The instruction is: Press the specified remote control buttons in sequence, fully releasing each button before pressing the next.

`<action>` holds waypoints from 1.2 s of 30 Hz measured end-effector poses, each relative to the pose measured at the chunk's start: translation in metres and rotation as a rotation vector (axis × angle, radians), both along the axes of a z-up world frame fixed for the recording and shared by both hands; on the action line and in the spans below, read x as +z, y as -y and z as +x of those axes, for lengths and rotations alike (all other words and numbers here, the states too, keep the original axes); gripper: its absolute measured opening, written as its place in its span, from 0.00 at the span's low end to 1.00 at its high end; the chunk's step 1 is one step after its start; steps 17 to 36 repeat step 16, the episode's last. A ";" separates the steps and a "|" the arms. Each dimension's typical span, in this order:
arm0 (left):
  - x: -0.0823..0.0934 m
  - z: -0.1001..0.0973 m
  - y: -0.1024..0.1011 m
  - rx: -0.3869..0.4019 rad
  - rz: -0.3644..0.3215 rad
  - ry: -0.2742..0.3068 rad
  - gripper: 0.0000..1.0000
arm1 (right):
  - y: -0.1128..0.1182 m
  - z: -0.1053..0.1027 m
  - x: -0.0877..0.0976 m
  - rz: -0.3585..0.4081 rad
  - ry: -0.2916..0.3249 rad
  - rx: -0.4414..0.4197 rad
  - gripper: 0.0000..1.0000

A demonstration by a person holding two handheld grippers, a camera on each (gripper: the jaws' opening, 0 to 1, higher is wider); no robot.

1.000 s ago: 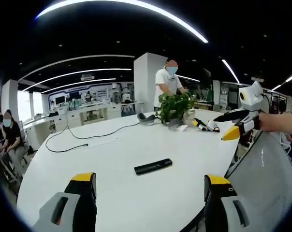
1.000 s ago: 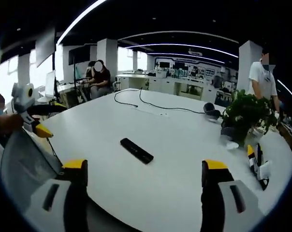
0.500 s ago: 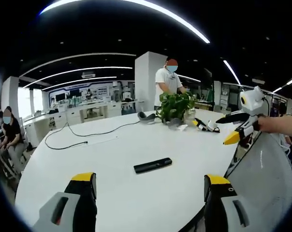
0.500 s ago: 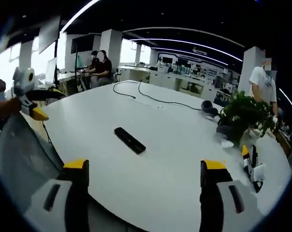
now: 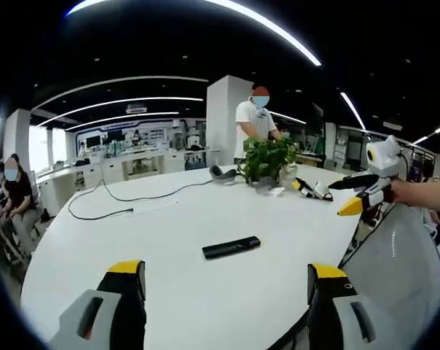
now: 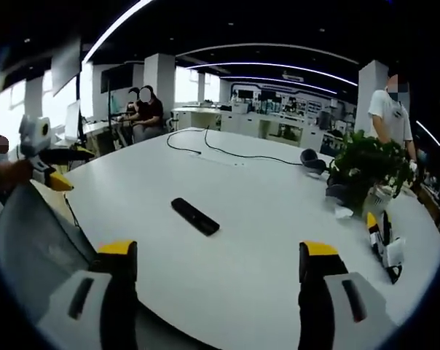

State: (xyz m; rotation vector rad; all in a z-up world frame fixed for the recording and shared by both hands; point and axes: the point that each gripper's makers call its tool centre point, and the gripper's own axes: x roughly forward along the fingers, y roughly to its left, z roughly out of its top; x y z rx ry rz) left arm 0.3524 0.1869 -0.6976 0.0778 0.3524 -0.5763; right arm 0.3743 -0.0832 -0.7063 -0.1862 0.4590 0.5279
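Left gripper view: remote control (image 5: 231, 248) is seen flat on white tabletop (image 5: 169, 233), well ahead of left gripper (image 5: 226, 292), jaws released. Right gripper (image 6: 218, 281) jaws are also spread, nothing grasped.

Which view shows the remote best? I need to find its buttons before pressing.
The right gripper view: the remote lies slightly larger and more end-on there, on the white table. The left gripper view shows it side-on and thinner. Buttons are too small to make out in either.

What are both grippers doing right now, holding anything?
Left gripper: open, empty, short of the remote.
Right gripper: open, empty, also short of it.
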 end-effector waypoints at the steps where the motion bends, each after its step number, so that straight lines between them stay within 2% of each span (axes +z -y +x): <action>1: -0.001 0.000 -0.001 0.004 0.000 -0.004 0.96 | 0.000 0.000 0.000 0.000 -0.002 0.002 0.96; 36: -0.004 -0.001 0.000 0.000 0.012 -0.017 0.95 | 0.002 0.001 0.000 0.004 0.002 -0.002 0.96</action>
